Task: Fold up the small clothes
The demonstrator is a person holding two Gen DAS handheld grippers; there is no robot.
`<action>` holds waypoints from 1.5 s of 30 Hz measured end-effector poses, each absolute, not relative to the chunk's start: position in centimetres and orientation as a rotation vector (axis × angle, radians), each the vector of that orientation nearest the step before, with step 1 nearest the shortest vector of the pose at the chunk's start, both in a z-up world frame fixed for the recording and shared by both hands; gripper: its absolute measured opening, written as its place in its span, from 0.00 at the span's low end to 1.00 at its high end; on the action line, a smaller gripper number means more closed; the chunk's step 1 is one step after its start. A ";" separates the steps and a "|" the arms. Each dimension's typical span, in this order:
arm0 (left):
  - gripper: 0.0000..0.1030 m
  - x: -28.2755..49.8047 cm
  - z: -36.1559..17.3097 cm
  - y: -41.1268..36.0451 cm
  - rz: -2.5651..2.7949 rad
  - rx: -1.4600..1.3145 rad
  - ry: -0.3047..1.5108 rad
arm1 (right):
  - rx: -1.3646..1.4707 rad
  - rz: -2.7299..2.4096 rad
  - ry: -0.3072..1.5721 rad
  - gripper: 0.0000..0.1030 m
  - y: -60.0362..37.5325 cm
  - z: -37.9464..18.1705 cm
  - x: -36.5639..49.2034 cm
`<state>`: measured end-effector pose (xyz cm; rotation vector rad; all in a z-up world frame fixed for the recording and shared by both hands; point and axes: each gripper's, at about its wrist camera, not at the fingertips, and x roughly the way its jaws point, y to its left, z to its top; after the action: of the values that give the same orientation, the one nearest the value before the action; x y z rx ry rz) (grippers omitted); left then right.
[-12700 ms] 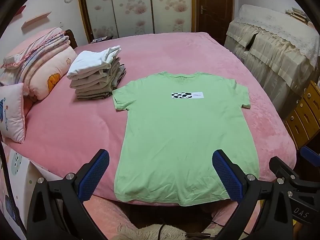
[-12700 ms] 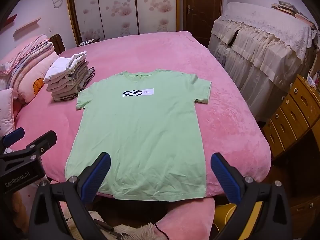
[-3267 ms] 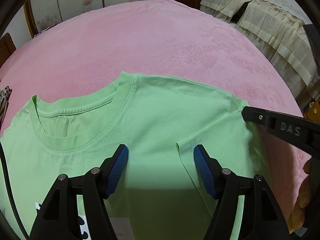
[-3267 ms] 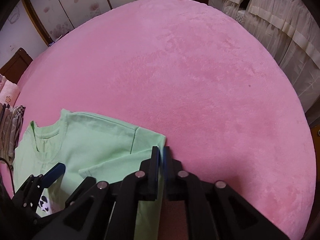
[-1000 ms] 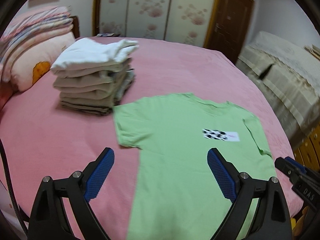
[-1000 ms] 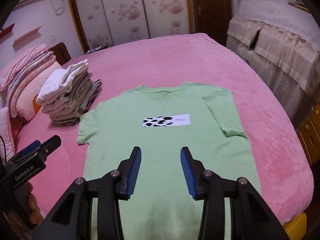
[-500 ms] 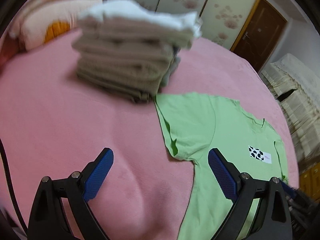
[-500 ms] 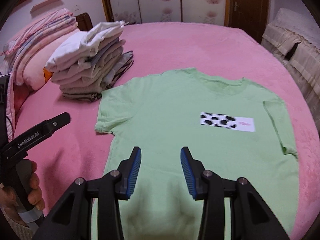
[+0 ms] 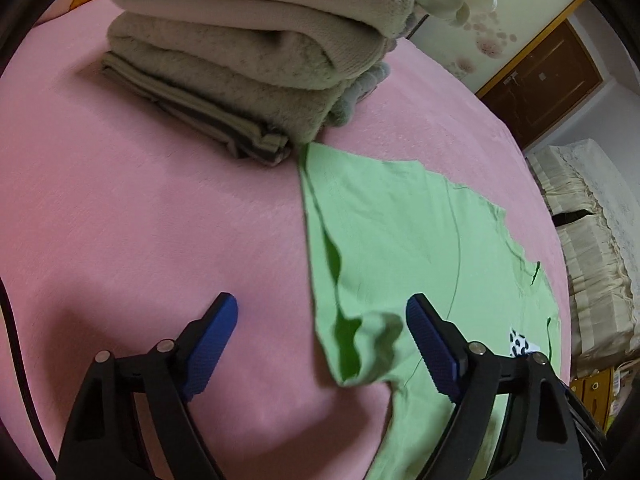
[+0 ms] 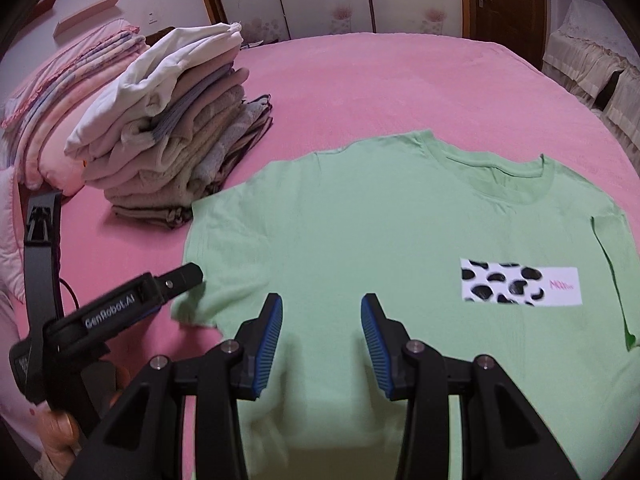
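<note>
Left claw closing around green T-shirt sleeve, pads not yet touching; right claw half-apart, empty above shirt body.

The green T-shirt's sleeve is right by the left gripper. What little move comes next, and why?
Probably let the left gripper finish closing on the rumpled sleeve of the green T-shirt. Its jaws are closing, the sleeve edge lies between them, and the pads do not press on it yet. The right gripper hovers half open over the shirt's body.
</note>
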<state>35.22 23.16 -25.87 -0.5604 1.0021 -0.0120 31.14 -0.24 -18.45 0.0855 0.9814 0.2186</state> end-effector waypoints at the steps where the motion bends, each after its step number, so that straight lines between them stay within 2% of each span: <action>1: 0.73 35.7 -25.9 23.0 -0.022 -0.564 1.001 | 0.088 0.220 0.981 0.40 -0.1 -18.6 31.5; 3: 0.61 36.6 -26.0 23.1 -0.042 -0.572 1.007 | 0.100 0.228 0.978 0.40 0.1 -18.8 32.0; 5: 0.32 37.8 -26.4 23.0 -0.046 -0.570 1.024 | 0.107 0.232 0.982 0.40 0.1 -19.1 32.1; 7: 0.13 38.5 -26.7 23.0 -0.048 -0.581 1.042 | 0.114 0.237 0.985 0.40 0.0 -19.3 32.0; 11: 0.04 38.8 -26.3 22.5 -0.069 -0.599 1.018 | 0.124 0.236 0.991 0.40 -0.6 -19.6 31.9; 18: 0.03 38.5 -21.9 17.7 -0.122 -0.470 0.923 | 0.179 0.204 0.978 0.40 -3.3 -19.6 31.7; 22: 0.03 38.8 -19.8 12.0 -0.222 -0.360 0.897 | 0.220 0.161 0.966 0.40 -6.0 -19.2 31.4; 28: 0.04 39.8 -21.6 5.8 -0.308 -0.273 0.976 | 0.257 0.083 0.943 0.40 -10.3 -18.8 30.9; 30: 0.08 39.7 -22.3 4.8 -0.321 -0.260 1.002 | 0.273 0.062 0.947 0.40 -11.7 -19.0 30.8; 31: 0.17 39.8 -22.7 4.2 -0.330 -0.254 1.020 | 0.278 0.054 0.948 0.40 -12.2 -19.1 30.7; 32: 0.30 39.7 -23.1 4.0 -0.331 -0.250 1.040 | 0.283 0.046 0.949 0.40 -12.7 -19.2 30.7; 34: 0.43 39.5 -23.5 3.6 -0.328 -0.253 1.059 | 0.292 0.032 0.955 0.40 -13.4 -19.5 30.6; 38: 0.45 38.9 -23.2 4.0 -0.317 -0.286 1.044 | 0.311 0.029 0.963 0.40 -14.1 -19.9 30.6; 45: 0.45 36.5 -20.2 9.5 -0.194 -0.361 0.944 | 0.303 0.085 0.961 0.40 -13.6 -19.0 31.2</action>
<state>36.54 9.47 -20.18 -0.3610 0.9439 -0.1942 31.18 -13.61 -19.02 0.3031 0.9612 0.0848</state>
